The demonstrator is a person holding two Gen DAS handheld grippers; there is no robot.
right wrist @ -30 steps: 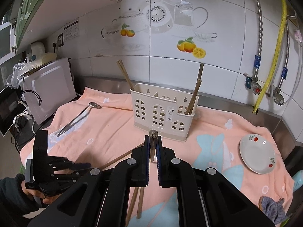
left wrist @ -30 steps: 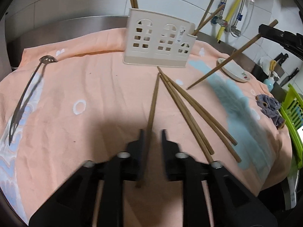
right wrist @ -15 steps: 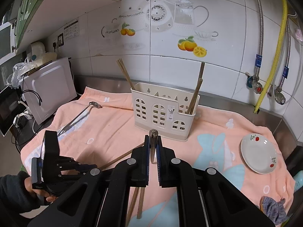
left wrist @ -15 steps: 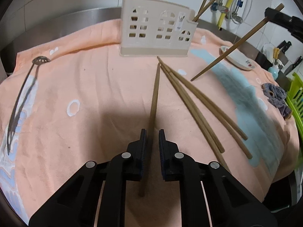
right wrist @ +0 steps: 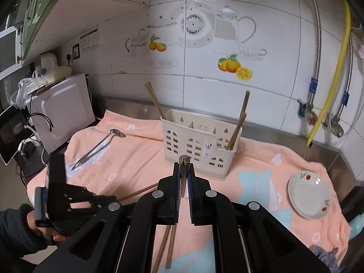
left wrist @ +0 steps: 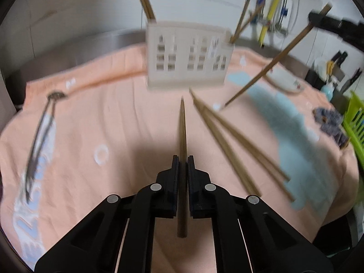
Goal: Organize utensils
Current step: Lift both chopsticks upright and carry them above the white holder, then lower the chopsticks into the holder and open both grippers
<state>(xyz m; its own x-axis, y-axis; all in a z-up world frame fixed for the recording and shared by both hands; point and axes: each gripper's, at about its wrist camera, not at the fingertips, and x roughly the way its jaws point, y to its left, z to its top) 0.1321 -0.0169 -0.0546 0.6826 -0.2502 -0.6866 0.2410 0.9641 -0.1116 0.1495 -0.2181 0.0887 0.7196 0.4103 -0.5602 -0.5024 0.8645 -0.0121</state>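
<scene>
My left gripper (left wrist: pixel 183 159) sits at lower centre of its frame, jaws drawn narrow onto a single chopstick (left wrist: pixel 182 136) that runs straight up the middle of the picture, its tip pointing at the cream utensil holder (left wrist: pixel 188 59) at upper centre. The frame is motion-blurred. Right of that stick, loose chopsticks (left wrist: pixel 232 145) lie fanned on the peach cloth (left wrist: pixel 113 118), running toward the lower right. A slotted ladle (left wrist: pixel 42 134) lies along the left side of the frame.

My right gripper (right wrist: pixel 183 167) is at lower centre of its frame, jaws closed on a second chopstick (right wrist: pixel 184 160), seen end-on just above the fingertips; in the left view this held stick slants across the upper right. The holder (right wrist: pixel 195 150) stands just beyond it at frame centre, chopsticks upright in its left and right ends. A white plate (right wrist: pixel 308 196) rests at right, on the cloth. A white microwave (right wrist: pixel 61 111) stands at the left.
</scene>
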